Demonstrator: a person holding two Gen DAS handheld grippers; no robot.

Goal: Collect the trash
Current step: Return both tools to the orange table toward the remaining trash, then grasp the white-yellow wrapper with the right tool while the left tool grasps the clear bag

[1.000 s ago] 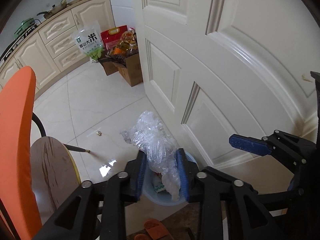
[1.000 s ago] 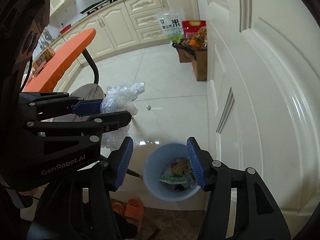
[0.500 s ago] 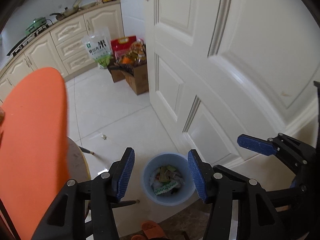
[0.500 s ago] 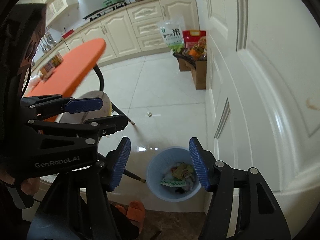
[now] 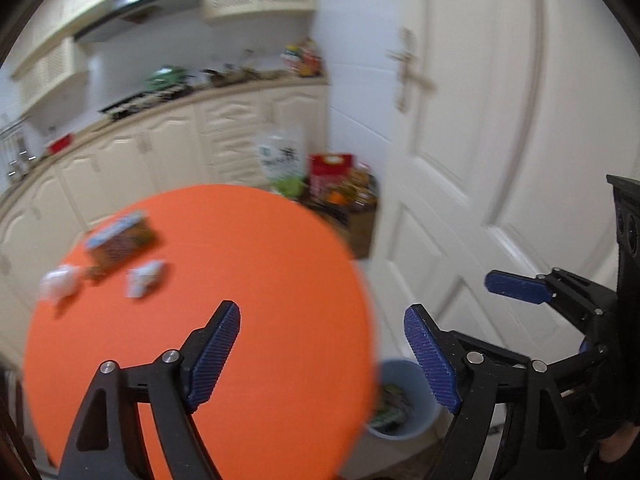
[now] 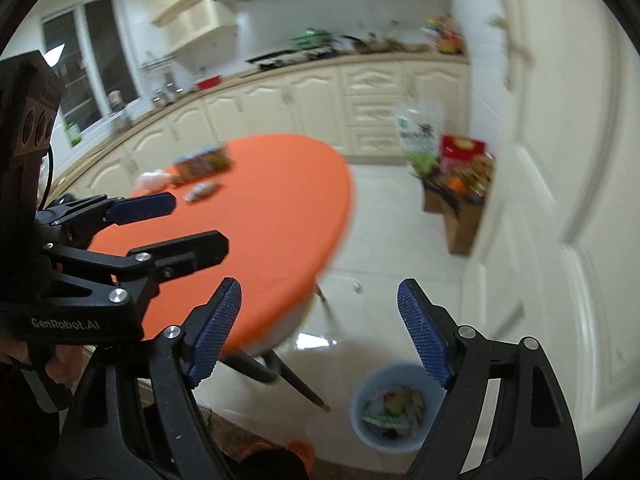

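Orange fills the middle of both views: a round tabletop (image 5: 224, 320) that carries the litter not yet collected, grouped toward ten o'clock on its surface in the left wrist view. Blur softens everything, but three pieces can be told apart: a printed snack packet (image 5: 120, 240), a crumpled white wad (image 5: 60, 286) just beside it, and a smaller pale scrap (image 5: 144, 278) near the two. The left gripper (image 5: 322, 356) hangs over the near edge of the tabletop with nothing between its jaws, which are spreading wider, a sensible stance for reaching the litter next. The right gripper (image 6: 318, 332) is likewise unloaded, its jaws also widening, and it looks down past the table's rim at the floor. There, at five o'clock in the right wrist view, stands a pale blue bin (image 6: 394, 408) with wrappers already lying inside it; it sits close to the white door (image 6: 560, 200) and just off the table's edge, presumably so a piece lifted from the tabletop needs only a short carry before it is dropped. A cardboard box of groceries (image 6: 460, 192) stands farther along the door at two o'clock and seems no part of the job. Judging by the three pieces left on top, the collecting is partly done.
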